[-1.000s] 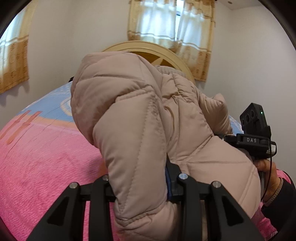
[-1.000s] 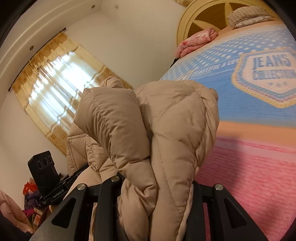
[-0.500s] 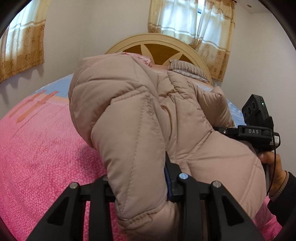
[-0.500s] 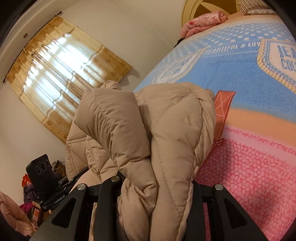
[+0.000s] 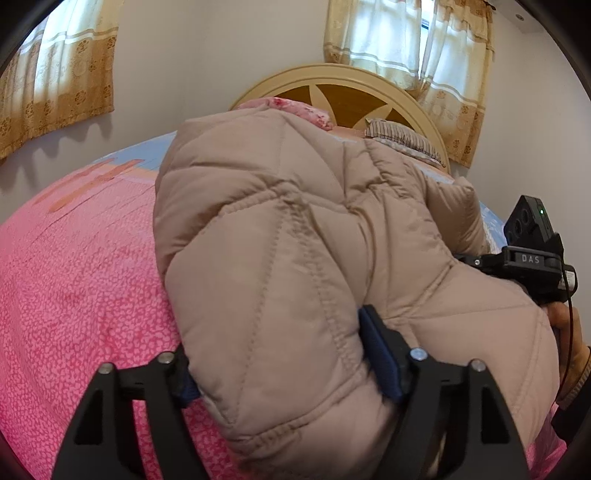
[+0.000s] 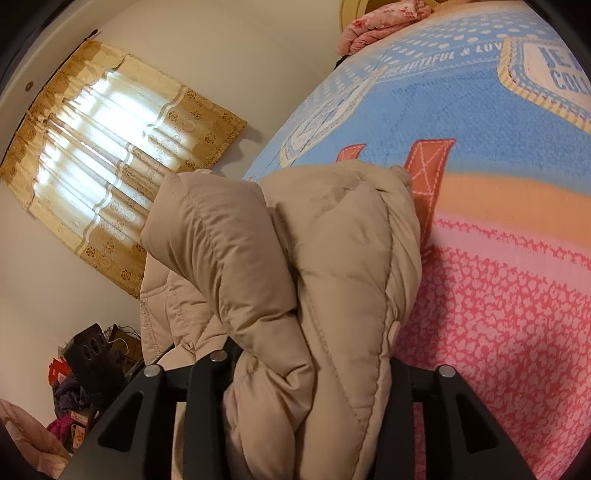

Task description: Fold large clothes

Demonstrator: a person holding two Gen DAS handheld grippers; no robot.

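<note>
A beige quilted puffer jacket fills the left wrist view, bunched and held above the pink bedspread. My left gripper is shut on a thick fold of it, blue pads pressing both sides. In the right wrist view the same jacket hangs in folds over the bed. My right gripper is shut on a bunch of it. The right gripper's body shows at the right edge of the left wrist view, with the hand behind it.
The bed has a pink and blue blanket with printed lettering. A cream headboard, a pink pillow and a striped pillow lie at the far end. Curtained windows are on the walls. Clutter sits on the floor.
Both grippers have carried the jacket forward and lower toward the bed. The headboard and pillows have come into fuller view. Both grips are unchanged.
</note>
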